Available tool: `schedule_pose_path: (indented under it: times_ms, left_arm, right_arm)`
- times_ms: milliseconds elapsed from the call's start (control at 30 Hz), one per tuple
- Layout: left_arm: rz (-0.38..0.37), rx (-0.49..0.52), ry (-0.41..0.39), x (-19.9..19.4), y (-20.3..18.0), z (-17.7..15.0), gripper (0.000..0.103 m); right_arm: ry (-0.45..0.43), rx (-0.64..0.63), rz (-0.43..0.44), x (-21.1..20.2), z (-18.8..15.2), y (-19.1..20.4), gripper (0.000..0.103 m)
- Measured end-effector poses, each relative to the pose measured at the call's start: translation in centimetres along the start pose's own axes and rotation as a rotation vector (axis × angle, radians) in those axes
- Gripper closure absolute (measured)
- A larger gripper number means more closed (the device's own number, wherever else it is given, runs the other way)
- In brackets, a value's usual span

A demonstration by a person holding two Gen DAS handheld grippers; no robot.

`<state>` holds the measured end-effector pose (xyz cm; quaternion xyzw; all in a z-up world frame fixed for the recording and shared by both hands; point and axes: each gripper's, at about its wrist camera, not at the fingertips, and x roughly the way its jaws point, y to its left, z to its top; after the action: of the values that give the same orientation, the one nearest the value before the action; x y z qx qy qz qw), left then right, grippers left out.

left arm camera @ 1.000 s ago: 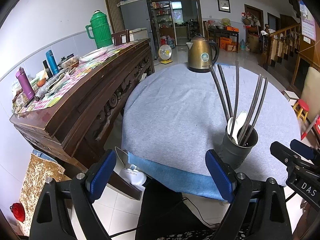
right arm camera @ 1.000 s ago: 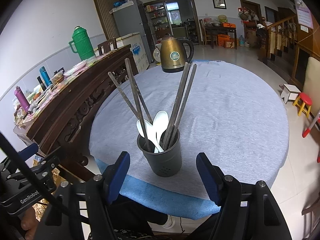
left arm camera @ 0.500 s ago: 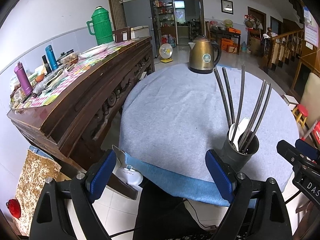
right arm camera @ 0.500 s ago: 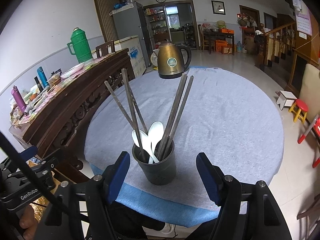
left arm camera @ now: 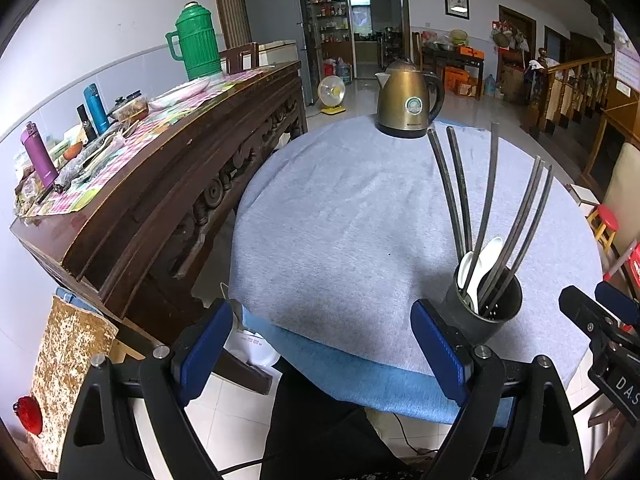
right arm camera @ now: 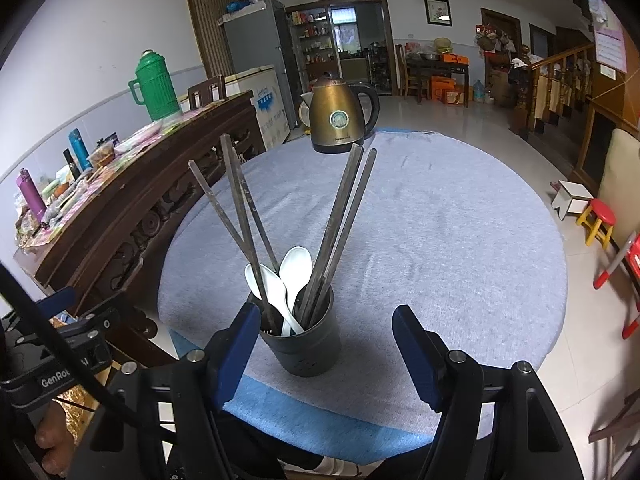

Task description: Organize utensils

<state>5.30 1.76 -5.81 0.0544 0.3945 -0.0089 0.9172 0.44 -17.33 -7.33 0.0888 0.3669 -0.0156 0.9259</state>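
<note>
A dark round utensil holder (right arm camera: 304, 348) stands near the front edge of the round table with a grey cloth (right arm camera: 420, 232). It holds several long grey chopsticks (right arm camera: 344, 216) and two white spoons (right arm camera: 294, 272). My right gripper (right arm camera: 322, 356) is open and empty, held back from the table edge, with the holder just past its left finger. In the left wrist view the holder (left arm camera: 486, 312) stands to the right, beyond the right finger. My left gripper (left arm camera: 320, 354) is open and empty, off the table's front edge.
A brass-coloured kettle (left arm camera: 408, 106) stands at the table's far edge. A dark carved wooden sideboard (left arm camera: 168, 184) runs along the left, with a green thermos (left arm camera: 196, 42), bottles and clutter on top. A red stool (right arm camera: 598, 220) and a chair are at the right.
Both grippers have drawn back and risen slightly from the table. The holder and its utensils have stayed in place. Both grippers remain open.
</note>
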Motion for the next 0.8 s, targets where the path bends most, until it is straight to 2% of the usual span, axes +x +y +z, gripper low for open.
schedule_pose_path:
  times_ms: [400,800]
  left_arm:
    - [0.034,0.022,0.054,2.0,-0.4,1.3,0.012]
    - [0.033,0.011,0.085,4.0,-0.8,2.3,0.012]
  right_arm:
    - [0.033,0.012,0.027,2.3,1.1,-0.7,0.031]
    - [0.031,-0.007,0.027,3.6,2.1,-1.1,0.031]
